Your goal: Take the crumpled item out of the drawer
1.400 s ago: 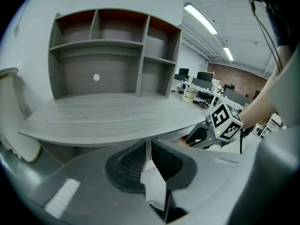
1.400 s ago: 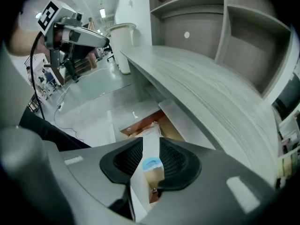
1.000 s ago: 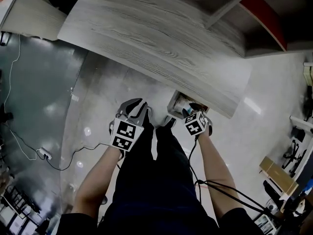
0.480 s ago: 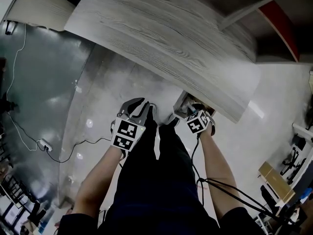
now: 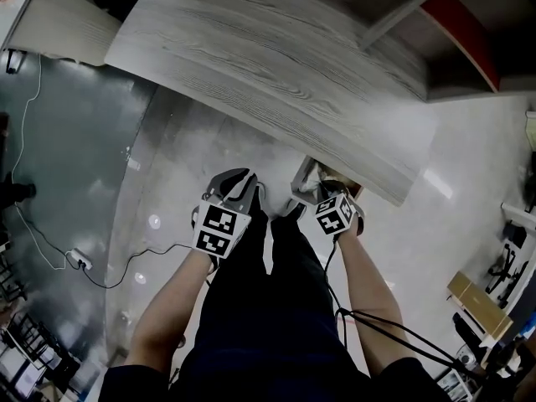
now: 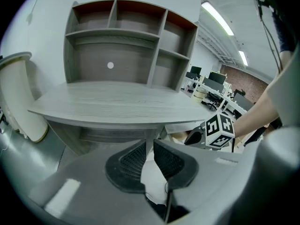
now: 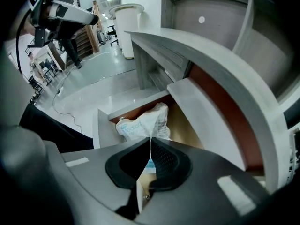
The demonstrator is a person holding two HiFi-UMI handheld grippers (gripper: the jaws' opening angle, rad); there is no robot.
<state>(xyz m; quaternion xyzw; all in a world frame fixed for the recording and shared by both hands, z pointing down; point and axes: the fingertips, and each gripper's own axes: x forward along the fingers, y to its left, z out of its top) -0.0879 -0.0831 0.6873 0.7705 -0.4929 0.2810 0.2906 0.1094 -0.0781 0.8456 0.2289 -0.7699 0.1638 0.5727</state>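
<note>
A crumpled white plastic bag (image 7: 143, 123) with blue print lies in the open drawer (image 7: 104, 121) under the grey wood desk (image 5: 276, 65). My right gripper (image 7: 151, 142) reaches into the drawer mouth, and its jaws have come together on the bag's near edge. From above, the right gripper (image 5: 322, 193) covers the drawer (image 5: 303, 174), so the bag is hidden there. My left gripper (image 5: 239, 182) hangs left of the drawer, above the floor. Its jaws (image 6: 149, 146) stand a narrow gap apart and hold nothing. The right gripper's marker cube (image 6: 218, 130) shows at the drawer.
A shelf unit (image 6: 126, 36) stands on the desk's far side. A white cylinder bin (image 6: 18, 97) stands at the desk's left end. A cable with a power strip (image 5: 79, 262) lies on the glossy floor to my left. My legs (image 5: 268, 308) are below the grippers.
Both grippers stay almost where they were, and the right one remains at the drawer mouth. My head view has shifted slightly.
</note>
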